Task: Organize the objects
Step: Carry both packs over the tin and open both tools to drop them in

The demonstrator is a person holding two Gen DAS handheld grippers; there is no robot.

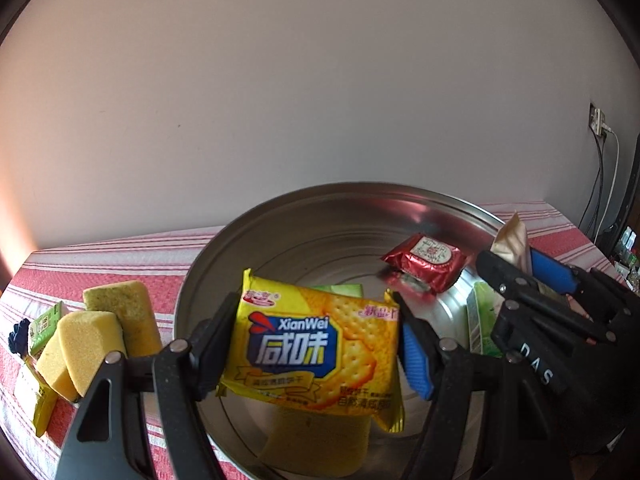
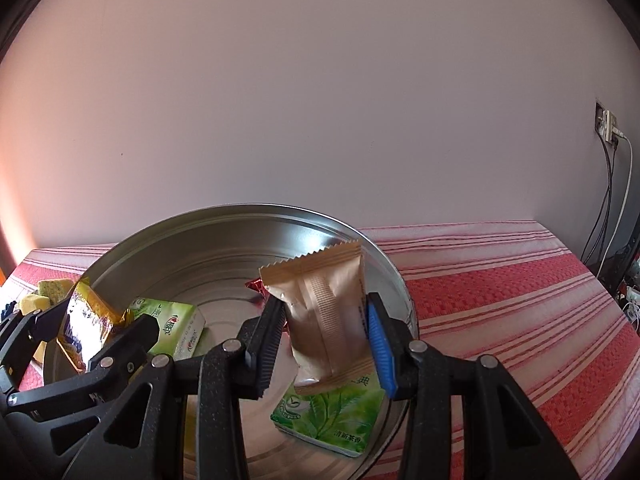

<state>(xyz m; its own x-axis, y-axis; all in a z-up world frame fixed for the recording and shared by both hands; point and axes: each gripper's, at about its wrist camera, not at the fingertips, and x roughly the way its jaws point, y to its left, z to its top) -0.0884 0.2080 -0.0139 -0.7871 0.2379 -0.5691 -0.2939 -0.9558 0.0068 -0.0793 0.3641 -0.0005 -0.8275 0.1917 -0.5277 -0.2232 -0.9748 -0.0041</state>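
Observation:
My left gripper (image 1: 316, 344) is shut on a yellow cracker packet (image 1: 316, 344) and holds it over the round metal tin (image 1: 320, 208). My right gripper (image 2: 324, 344) is shut on a brown paper sachet (image 2: 328, 312), also above the tin (image 2: 240, 216). In the tin lie a red wrapped cake (image 1: 426, 262), a green tea tissue pack (image 2: 332, 416), a second green pack (image 2: 176, 328) and a yellow sponge (image 1: 316, 444). The right gripper (image 1: 516, 276) shows at the right of the left wrist view. At the left of the right wrist view appear the left gripper (image 2: 92, 328) and its packet (image 2: 86, 324).
The tin stands on a red-and-white striped cloth (image 2: 500, 300) against a pale wall. Left of the tin lie two yellow sponges (image 1: 90, 344), a green-flecked sponge (image 1: 124, 312) and small green and yellow packets (image 1: 42, 328). Cables hang from a wall socket (image 2: 610, 126) at far right.

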